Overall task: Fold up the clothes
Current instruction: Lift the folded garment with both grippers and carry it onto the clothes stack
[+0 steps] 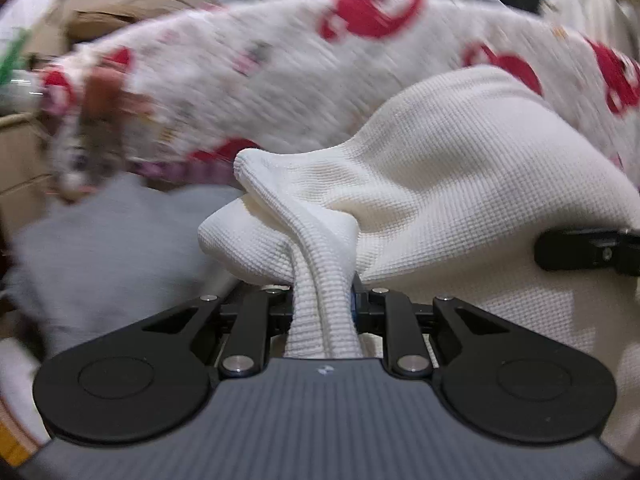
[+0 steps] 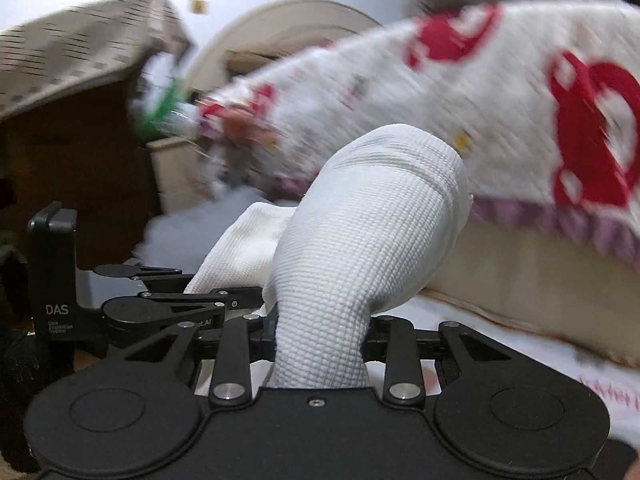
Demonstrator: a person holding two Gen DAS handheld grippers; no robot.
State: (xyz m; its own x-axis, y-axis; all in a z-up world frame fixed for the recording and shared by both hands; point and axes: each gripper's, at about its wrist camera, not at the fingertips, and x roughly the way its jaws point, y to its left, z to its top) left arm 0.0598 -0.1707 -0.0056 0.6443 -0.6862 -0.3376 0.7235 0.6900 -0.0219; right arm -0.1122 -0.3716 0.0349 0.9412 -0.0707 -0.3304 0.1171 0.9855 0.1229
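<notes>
Left gripper (image 1: 324, 300) clamping a bunched fold of cream waffle-knit garment (image 1: 460, 184), right gripper (image 2: 320, 336) likewise pinching a rounded wad of same cloth (image 2: 360, 240), both bunches bulging up between jaws. Blocking fwd view: blurred white blanket w/ red print and purple trim (image 1: 280, 72), draping across behind. Showing further off: brown cardboard box (image 2: 72, 52), beige cushion edge (image 2: 520, 276).
</notes>
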